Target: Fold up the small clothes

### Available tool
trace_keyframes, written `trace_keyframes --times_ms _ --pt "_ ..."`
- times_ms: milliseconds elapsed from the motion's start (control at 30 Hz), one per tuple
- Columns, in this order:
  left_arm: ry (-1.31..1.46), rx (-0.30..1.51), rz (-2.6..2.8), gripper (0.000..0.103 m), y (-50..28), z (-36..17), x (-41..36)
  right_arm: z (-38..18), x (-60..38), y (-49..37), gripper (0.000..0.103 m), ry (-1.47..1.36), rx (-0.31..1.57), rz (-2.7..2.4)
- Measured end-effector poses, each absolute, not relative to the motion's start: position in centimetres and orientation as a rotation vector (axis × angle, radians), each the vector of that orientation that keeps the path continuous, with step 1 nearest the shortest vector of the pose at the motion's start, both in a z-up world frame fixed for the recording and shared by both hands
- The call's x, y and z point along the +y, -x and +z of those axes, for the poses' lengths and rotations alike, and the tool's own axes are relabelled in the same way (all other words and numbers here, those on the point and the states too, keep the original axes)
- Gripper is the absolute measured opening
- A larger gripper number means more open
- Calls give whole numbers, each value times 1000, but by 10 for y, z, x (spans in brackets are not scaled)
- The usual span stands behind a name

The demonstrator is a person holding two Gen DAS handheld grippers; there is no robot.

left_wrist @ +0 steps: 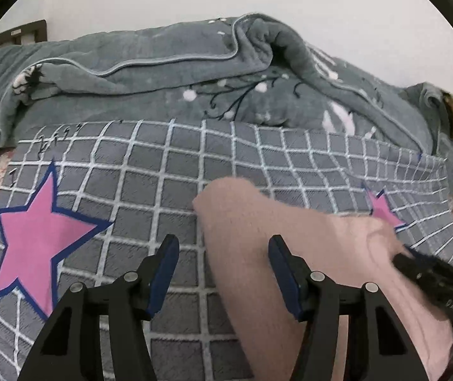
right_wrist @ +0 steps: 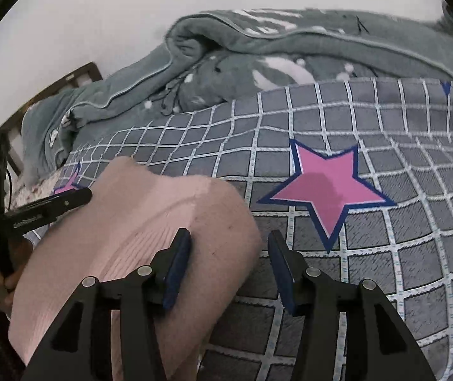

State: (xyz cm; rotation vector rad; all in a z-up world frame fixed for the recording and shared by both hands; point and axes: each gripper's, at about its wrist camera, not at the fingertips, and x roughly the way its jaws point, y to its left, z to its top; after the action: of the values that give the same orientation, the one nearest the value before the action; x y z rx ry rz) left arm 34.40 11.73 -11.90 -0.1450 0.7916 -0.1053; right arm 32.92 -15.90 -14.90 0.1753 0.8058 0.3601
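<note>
A plain white wall [left_wrist: 131, 6] rises behind a bed [left_wrist: 179, 165] with a dark wooden headboard [right_wrist: 77, 77].

Checked bedcover [left_wrist: 169, 171] lies flat (bunched grey blanket [left_wrist: 169, 63] behind).

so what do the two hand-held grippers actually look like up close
Both match: the left hand-held gripper and right hand-held gripper have black angular frames with triangular cut-outs, round silver pivot bolts and dark blue flat finger pads. Small pale lettering, unreadable, marks the left one's side.
</note>
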Motion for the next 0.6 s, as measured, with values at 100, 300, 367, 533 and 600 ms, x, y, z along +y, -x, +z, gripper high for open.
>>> trace_keyframes --times_ms 100,300,367,533,600 --pt "137 800 -102 57 -351 -118 111 -147 -161 -327 49 -192 788 370" --pt "95 797 -115 57 -342 -114 97 -124 -158 -304 49 -149 695 384" --pt "85 796 -119 57 -335 -111 93 -118 -154 -298 49 -119 679 395" --pt "87 797 -131 57 -315 -107 85 -122 -140 -285 49 -38 692 386" --pt "97 811 -143 57 -303 -109 80 -127 -139 -284 48 -8 717 347"
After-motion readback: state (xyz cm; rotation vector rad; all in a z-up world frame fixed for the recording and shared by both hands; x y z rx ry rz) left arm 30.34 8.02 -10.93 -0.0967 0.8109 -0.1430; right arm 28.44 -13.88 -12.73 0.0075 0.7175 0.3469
